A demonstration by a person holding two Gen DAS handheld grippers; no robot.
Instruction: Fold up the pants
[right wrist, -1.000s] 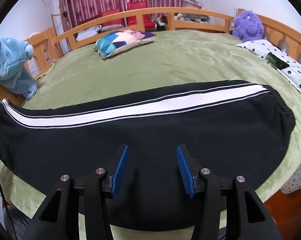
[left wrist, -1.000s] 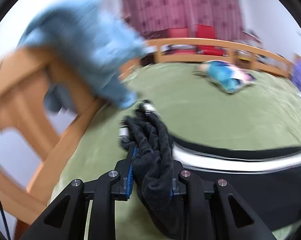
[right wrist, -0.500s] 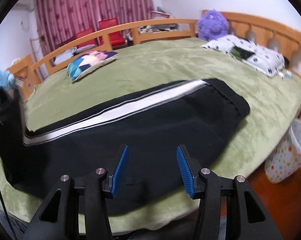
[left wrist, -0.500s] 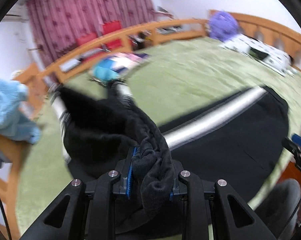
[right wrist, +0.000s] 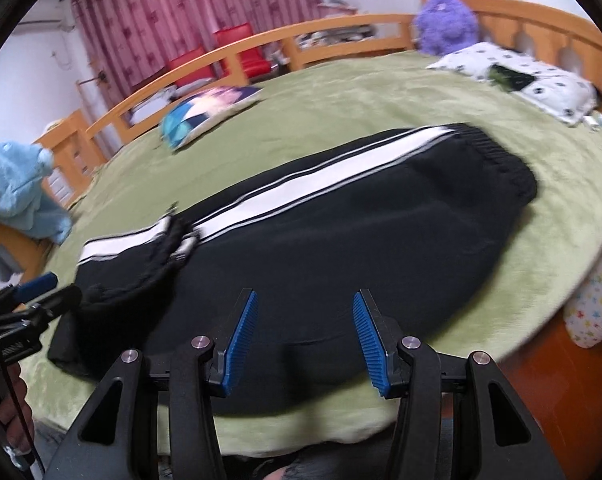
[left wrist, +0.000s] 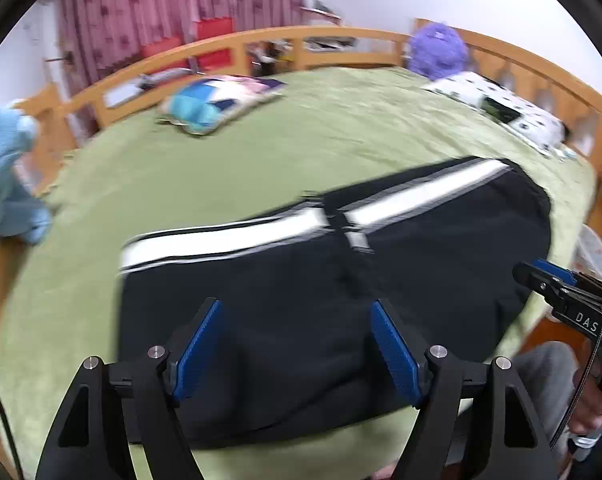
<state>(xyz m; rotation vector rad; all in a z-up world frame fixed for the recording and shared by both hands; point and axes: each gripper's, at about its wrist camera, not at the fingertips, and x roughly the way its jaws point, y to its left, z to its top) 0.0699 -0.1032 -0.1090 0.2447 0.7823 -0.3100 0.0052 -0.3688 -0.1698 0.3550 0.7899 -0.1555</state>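
Left wrist view: the left gripper (left wrist: 295, 346) has just been opening and now stands spread with nothing between its blue pads; the black pants (left wrist: 441, 264) lie flat on the green bedspread (left wrist: 301, 132), filling the middle out to 3 o'clock, cuff end laid over the leg near the white stripe (left wrist: 417, 192); the right gripper (left wrist: 557, 280) pokes in at 3 o'clock; a colourful pillow (left wrist: 217, 104) sits up at 11 o'clock.

Right wrist view: right gripper (right wrist: 305, 338) hangs part open over the near edge of the pants (right wrist: 361, 232), holding nothing; the folded-over cuff bunches at 9 o'clock, just beside the left gripper (right wrist: 37, 296); the waistband (right wrist: 501, 156) sits out at 2 o'clock.

So I'd say the first fold, leg end brought over, is just dropped; looks lumpy though; next move probably needs flattening that cuff, then grabbing the folded edge with both grippers to fold toward the waistband.
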